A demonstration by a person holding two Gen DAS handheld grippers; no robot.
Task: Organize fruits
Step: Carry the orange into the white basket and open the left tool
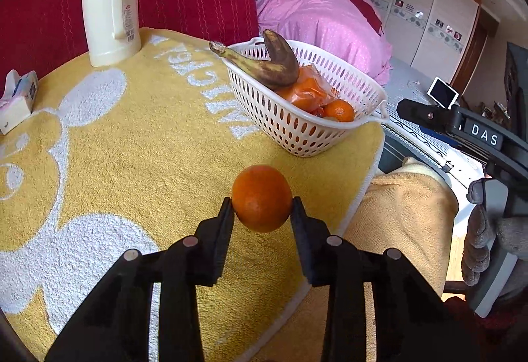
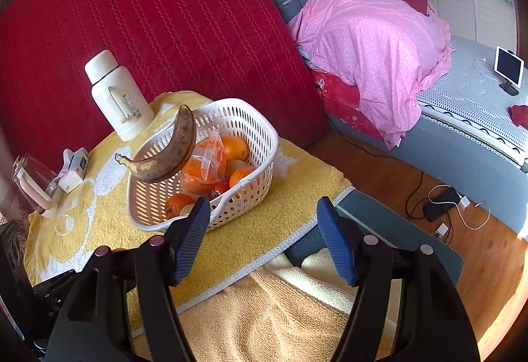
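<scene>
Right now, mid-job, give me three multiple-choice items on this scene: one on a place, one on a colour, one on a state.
1. Where does the banana lie?
A. across the rim of the white basket
B. on the towel beside the flask
C. on the bed

2. What colour are the pads of the right hand-held gripper?
A. red
B. blue
C. white

3. What is the state of the left hand-held gripper?
A. open and bare
B. shut on a banana
C. shut on the orange

Answers: 1 A, the banana rests over the basket's edge above the fruit inside. 2 B, both ribbed pads show blue. 3 C, both fingers press the orange's sides.
</scene>
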